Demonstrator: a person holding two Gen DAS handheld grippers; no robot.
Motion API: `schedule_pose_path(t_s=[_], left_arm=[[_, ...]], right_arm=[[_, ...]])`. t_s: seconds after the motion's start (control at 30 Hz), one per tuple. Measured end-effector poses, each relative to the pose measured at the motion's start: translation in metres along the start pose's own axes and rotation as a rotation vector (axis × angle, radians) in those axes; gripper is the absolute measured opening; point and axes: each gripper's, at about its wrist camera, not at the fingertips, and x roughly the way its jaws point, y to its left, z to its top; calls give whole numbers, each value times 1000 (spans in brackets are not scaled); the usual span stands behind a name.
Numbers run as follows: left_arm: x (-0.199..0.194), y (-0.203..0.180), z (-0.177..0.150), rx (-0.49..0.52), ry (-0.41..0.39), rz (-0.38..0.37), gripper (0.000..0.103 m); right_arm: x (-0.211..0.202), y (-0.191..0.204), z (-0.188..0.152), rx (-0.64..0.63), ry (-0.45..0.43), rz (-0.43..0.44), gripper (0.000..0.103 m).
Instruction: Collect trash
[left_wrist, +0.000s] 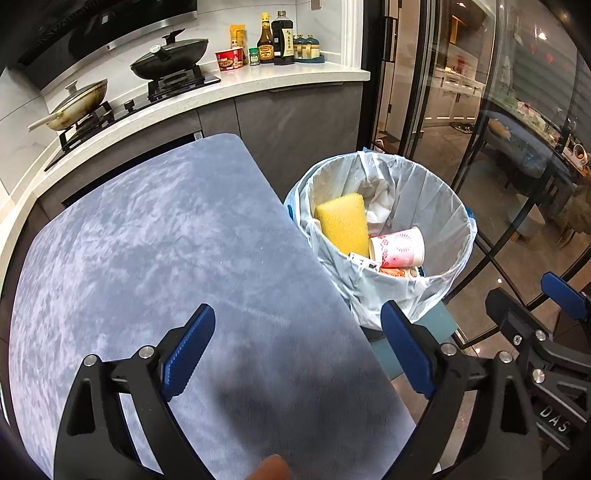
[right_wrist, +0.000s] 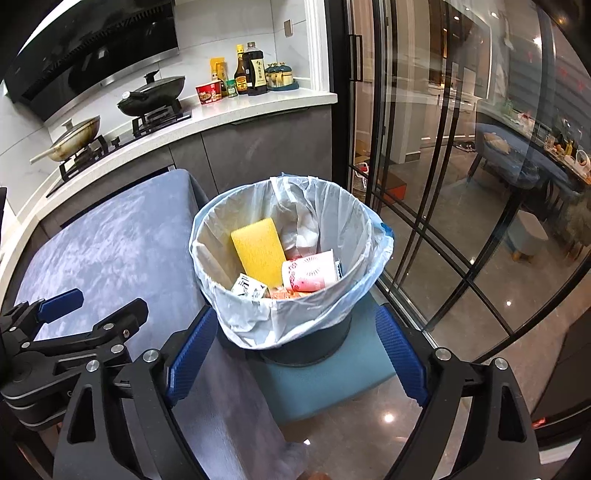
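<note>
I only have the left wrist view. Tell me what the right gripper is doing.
Observer: The right gripper is open and empty, pointed at the trash bin.
Operator: Report what the bin stands on.
Observer: Its dark base sits on a teal stool, beside the blue table.
Operator: Describe the item at the sponge's near corner.
Observer: A small black-and-white carton lies against the yellow sponge, next to the pink cup.
</note>
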Motion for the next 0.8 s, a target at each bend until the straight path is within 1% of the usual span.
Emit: schedule_pose_path(t_s=[0.3,0.6,0.7,0.8], left_arm=[[-4,0,-14,-9,16,11,87],[-17,10,-24,-37,14,37,88],[-24,16,-29,-50,15,53,91],[-30,22,-34,-57,21,61,91]], right_arm=[[-3,-2,-11,5,33,-4,85],[-12,9,-15,-33,27,1,86],[-15,14,-17,-50,27,6,86],[-20,20,-19,-61,26,12,86]])
